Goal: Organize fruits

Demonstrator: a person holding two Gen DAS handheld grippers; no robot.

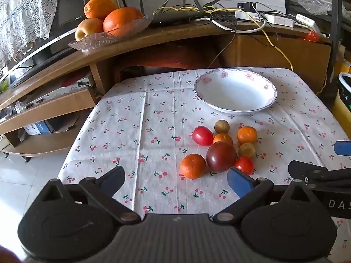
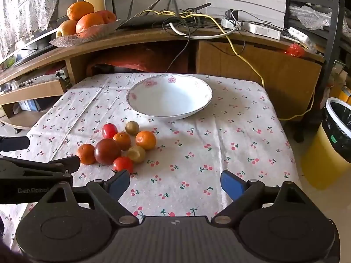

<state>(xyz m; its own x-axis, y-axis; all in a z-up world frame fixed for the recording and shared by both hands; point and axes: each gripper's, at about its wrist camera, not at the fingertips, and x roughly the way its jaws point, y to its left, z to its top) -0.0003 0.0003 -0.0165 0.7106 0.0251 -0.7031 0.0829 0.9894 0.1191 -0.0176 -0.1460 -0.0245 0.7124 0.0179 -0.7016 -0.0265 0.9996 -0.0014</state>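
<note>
left gripper [image 1: 175,182] jaws wide, empty | right gripper [image 2: 175,184] jaws wide, empty | fruit cluster [image 1: 221,151] on cherry-print tablecloth [image 1: 131,131] — just before white bowl [image 1: 235,91] — bowl holds nothing

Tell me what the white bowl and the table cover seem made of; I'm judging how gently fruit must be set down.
The white bowl looks like glazed ceramic: glossy, with a printed floral rim. The table cover looks like thin matte fabric or nonwoven sheet, showing fold creases.

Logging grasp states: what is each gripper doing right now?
Left gripper: open, holding nothing.
Right gripper: open, holding nothing.
</note>
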